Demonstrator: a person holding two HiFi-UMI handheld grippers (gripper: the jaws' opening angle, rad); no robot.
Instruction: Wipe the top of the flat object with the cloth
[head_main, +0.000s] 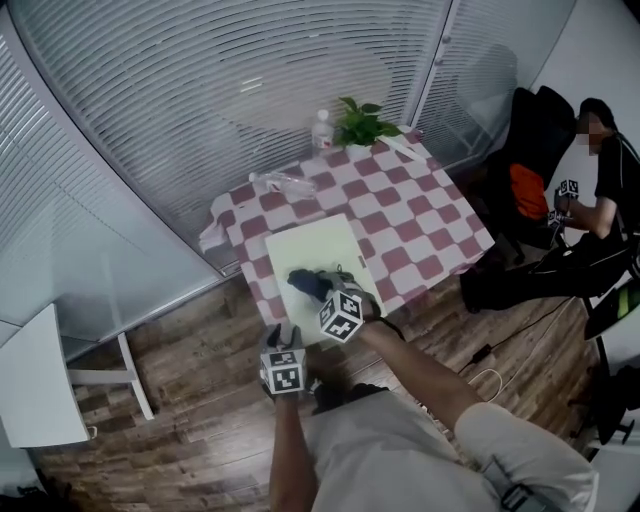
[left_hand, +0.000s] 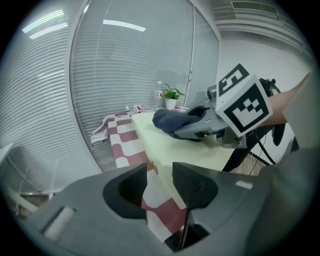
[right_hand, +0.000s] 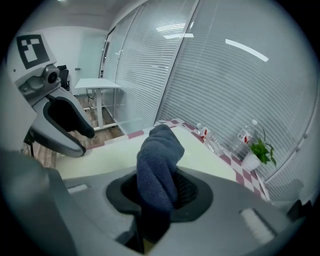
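Board at table's near edge | R gripper clamps cloth on its near part | L gripper agape, empty | wipe prob. underway, far part left

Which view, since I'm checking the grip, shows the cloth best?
The right gripper view: the cloth fills its centre, clamped in the right gripper. The head view shows only a small dark lump on the board; the left gripper view shows it sideways, partly behind that gripper.
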